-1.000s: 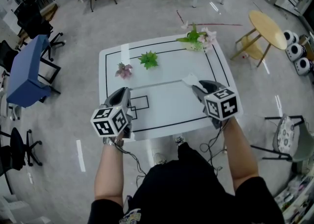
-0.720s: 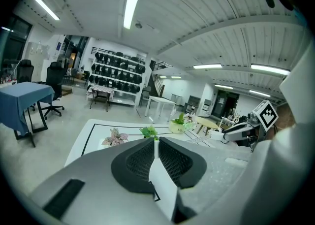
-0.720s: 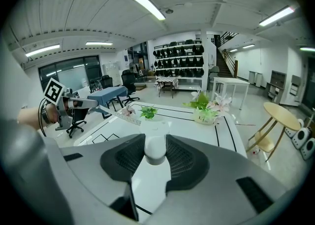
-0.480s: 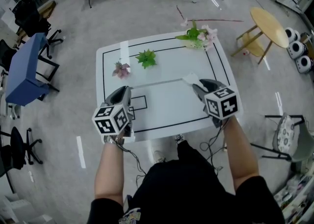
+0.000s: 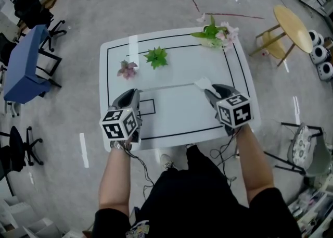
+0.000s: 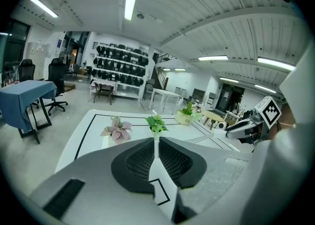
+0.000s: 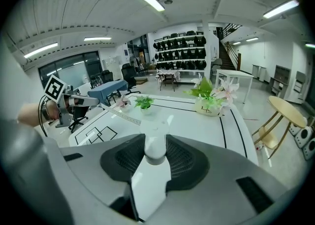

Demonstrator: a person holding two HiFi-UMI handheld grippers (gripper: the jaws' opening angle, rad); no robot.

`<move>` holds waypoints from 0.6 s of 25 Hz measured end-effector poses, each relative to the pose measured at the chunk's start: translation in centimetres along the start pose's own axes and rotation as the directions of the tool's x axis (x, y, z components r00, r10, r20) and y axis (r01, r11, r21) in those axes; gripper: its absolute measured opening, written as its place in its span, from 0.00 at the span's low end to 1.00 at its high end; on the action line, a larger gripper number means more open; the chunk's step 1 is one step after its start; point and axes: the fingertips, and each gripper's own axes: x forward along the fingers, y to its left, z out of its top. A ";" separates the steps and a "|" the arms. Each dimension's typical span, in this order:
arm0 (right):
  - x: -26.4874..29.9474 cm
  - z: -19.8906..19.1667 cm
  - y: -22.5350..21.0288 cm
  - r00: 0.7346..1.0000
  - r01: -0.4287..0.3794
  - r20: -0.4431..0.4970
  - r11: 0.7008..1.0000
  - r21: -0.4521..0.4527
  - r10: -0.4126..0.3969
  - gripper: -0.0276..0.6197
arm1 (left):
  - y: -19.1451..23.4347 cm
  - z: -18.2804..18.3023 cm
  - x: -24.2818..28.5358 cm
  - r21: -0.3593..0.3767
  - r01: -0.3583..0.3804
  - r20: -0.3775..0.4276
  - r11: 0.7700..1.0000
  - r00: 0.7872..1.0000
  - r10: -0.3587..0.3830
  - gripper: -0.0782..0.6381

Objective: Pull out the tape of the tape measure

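Observation:
The white tape measure case (image 5: 202,83) sits between the jaws of my right gripper (image 5: 210,92), which is shut on it; the right gripper view shows the case (image 7: 154,143) pressed between both pads. The pulled-out tape (image 5: 169,86) runs as a thin pale line across the white table (image 5: 177,125) to my left gripper (image 5: 133,96). That gripper is shut on the tape's end, seen in the left gripper view as a thin strip in the narrow slit of its jaws (image 6: 156,144). The tape (image 7: 115,112) hangs a little above the tabletop.
A pink plant (image 5: 127,68), a green plant (image 5: 156,57) and a flower pot (image 5: 216,34) stand along the table's far side. A small black-outlined rectangle (image 5: 147,107) is marked near the left gripper. A round wooden table (image 5: 294,23), a blue table (image 5: 23,65) and chairs stand around.
Both grippers have sunk a little toward the tabletop, with the tape still stretched between them. Neither grip has changed.

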 end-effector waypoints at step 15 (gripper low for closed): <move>5.9 -2.9 -1.2 0.996 -0.031 -0.087 0.999 -0.012 0.030 0.25 | 2.9 -4.8 4.3 -0.036 -0.070 -0.121 0.997 0.990 0.065 0.15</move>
